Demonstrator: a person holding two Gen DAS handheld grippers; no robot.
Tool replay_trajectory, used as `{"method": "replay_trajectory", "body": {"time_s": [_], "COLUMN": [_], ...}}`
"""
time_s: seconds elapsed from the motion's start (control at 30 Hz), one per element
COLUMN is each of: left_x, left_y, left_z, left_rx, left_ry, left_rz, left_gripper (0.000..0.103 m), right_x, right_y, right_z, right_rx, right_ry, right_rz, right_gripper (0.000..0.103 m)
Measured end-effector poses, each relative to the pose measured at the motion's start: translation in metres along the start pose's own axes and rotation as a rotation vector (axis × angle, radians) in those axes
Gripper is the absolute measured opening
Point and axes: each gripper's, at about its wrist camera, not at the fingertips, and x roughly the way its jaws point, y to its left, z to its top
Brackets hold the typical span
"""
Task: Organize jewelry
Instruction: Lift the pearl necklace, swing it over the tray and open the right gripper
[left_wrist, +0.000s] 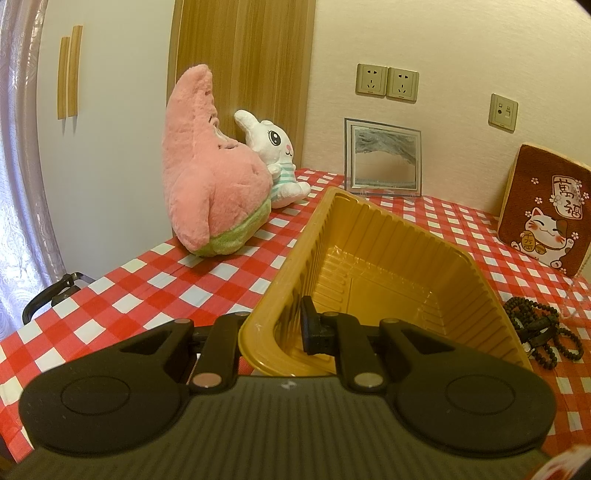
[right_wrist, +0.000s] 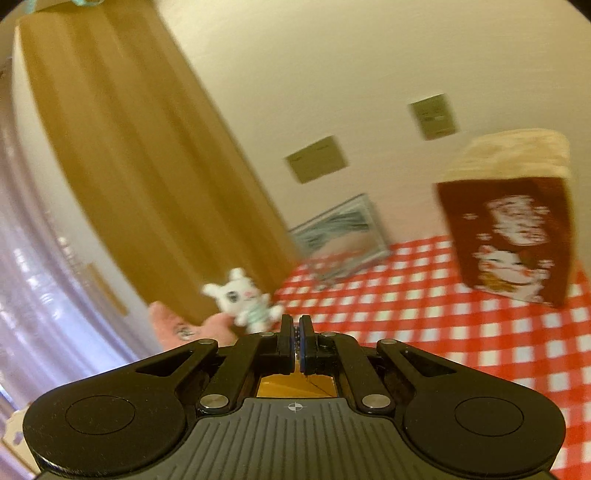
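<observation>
My left gripper (left_wrist: 286, 328) is shut on the near left wall of a gold plastic tray (left_wrist: 376, 258), one finger inside and one outside, holding it tilted above the red checked tablecloth (left_wrist: 147, 280). The tray looks empty inside. A dark beaded necklace (left_wrist: 543, 332) lies on the cloth to the tray's right. In the blurred right wrist view, my right gripper (right_wrist: 295, 339) is shut on a strand of small dark beads (right_wrist: 296, 338) that shows between its pads. A bit of the gold tray (right_wrist: 295, 386) shows below its fingers.
A pink plush star (left_wrist: 207, 177) and a white plush bunny (left_wrist: 277, 162) stand at the back left. A framed picture (left_wrist: 384, 158) leans on the wall. A red lucky-cat pouch (left_wrist: 546, 214) stands at the right. The table's left edge is near.
</observation>
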Motion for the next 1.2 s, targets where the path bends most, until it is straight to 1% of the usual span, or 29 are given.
{"method": "replay_trajectory", "body": {"time_s": [0.17,0.43,0.6,0.8,0.93,1.07,1.13,1.2], "left_x": [0.0,0.0,-0.001,0.001,0.001,0.001,0.001,0.001], "left_y": [0.0,0.0,0.001,0.002,0.002,0.001,0.002,0.001], "left_z": [0.001,0.002,0.001,0.0,0.001,0.0,0.0,0.0], "left_rx": [-0.001,-0.002,-0.005,-0.005,-0.005,-0.006,-0.007,-0.008], "left_ry": [0.0,0.001,0.003,0.006,0.006,0.007,0.007,0.007], "left_rz": [0.0,0.0,0.0,0.0,0.0,0.0,0.0,0.0], "left_gripper": [0.013,0.013,0.013,0.013,0.013,0.013,0.013,0.013], "right_x": [0.029,0.074,0.104,0.139,0.153,0.157,0.153,0.148], "right_y": [0.026,0.049,0.052,0.04,0.035,0.042,0.046,0.05], "right_z": [-0.005,-0.018,-0.035,-0.075,-0.092,-0.096,-0.094,-0.089], "right_rx": [-0.017,-0.016,-0.011,0.005,0.009,0.005,0.006,0.01], "right_ry": [0.038,0.09,0.142,0.272,0.323,0.323,0.287,0.231], "right_rz": [0.087,0.152,0.152,0.097,0.084,0.115,0.155,0.196], "right_gripper": [0.002,0.002,0.002,0.002,0.002,0.002,0.002,0.002]}}
